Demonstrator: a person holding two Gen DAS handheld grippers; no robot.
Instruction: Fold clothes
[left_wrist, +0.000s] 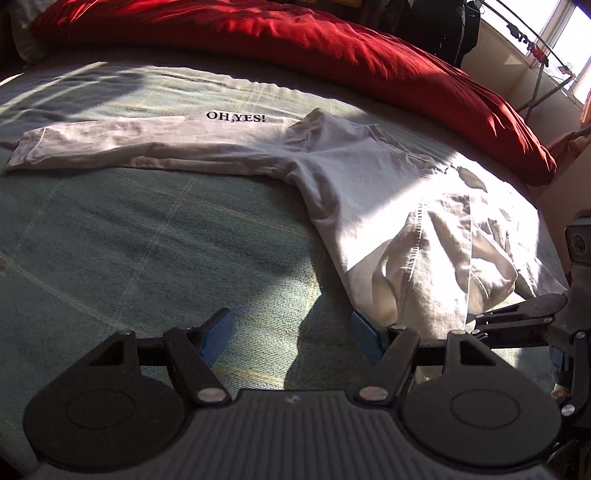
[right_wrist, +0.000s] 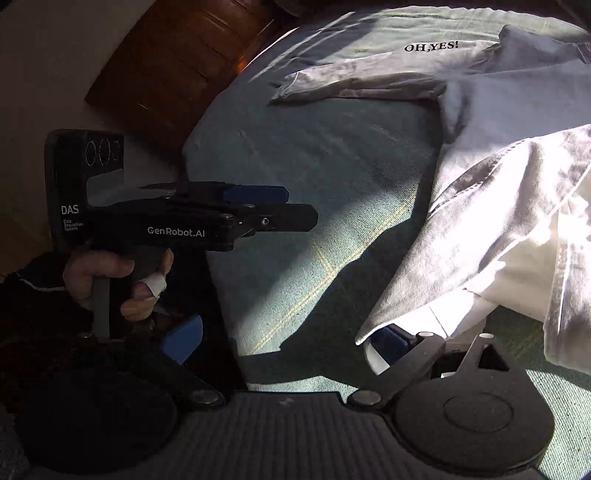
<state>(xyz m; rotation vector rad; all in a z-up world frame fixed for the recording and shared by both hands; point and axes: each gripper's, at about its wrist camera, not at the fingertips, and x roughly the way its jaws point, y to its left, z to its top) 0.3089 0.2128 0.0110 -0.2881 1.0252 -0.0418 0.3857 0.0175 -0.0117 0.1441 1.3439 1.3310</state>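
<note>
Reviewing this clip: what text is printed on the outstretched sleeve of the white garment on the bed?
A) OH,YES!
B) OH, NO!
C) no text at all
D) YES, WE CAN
A: black letters reading OH,YES! sit on the sleeve of the white garment, legible in both wrist views.

1 white long-sleeved shirt (left_wrist: 362, 177) lies ahead and to the right of the left claw (left_wrist: 291, 332), printed with 1 line of lettering (left_wrist: 235, 116). 1 green bedcover (left_wrist: 147, 229) is under it, and 1 red duvet (left_wrist: 314, 40) is bunched far beyond. 2 claws show: the left one and the right claw (right_wrist: 280, 341). 1 hand (right_wrist: 114, 280) grips the left handle.
</note>
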